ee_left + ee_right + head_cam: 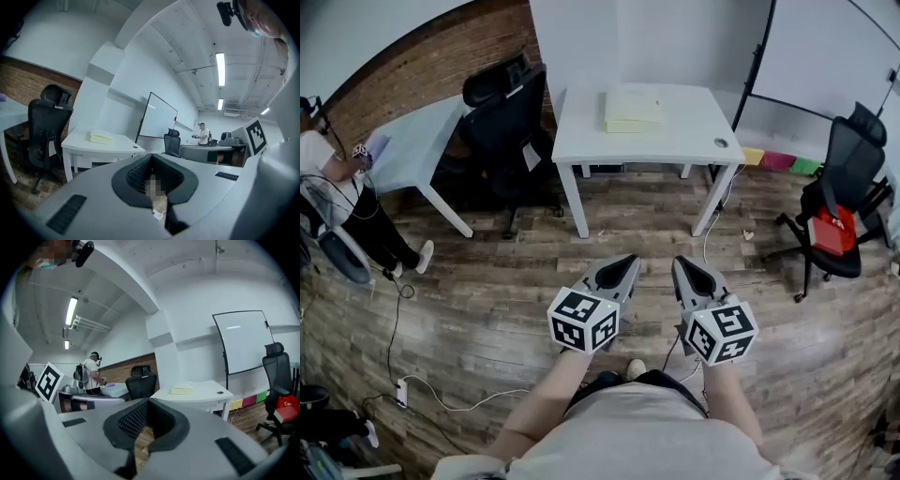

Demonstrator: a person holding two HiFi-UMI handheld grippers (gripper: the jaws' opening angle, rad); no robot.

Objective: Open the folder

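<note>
A pale yellow folder (pixel 633 111) lies closed on the far half of a white table (pixel 675 142), well ahead of me across the wooden floor. The left gripper view shows the folder (pixel 101 137) small and distant, as does the right gripper view (pixel 182 390). I hold both grippers close to my body, side by side and pointing toward the table. My left gripper (pixel 626 263) (pixel 151 157) is shut with nothing in it. The jaws of my right gripper (pixel 682 265) (pixel 148 401) also meet at the tips and hold nothing.
A black office chair (pixel 502 122) stands between the white table and a light blue table (pixel 417 150) at left, where a person (pixel 337 202) stands. Another black chair (pixel 844 197) carrying something red is at right, before a whiteboard (pixel 825 56). Cables and a power strip (pixel 401 392) lie on the floor.
</note>
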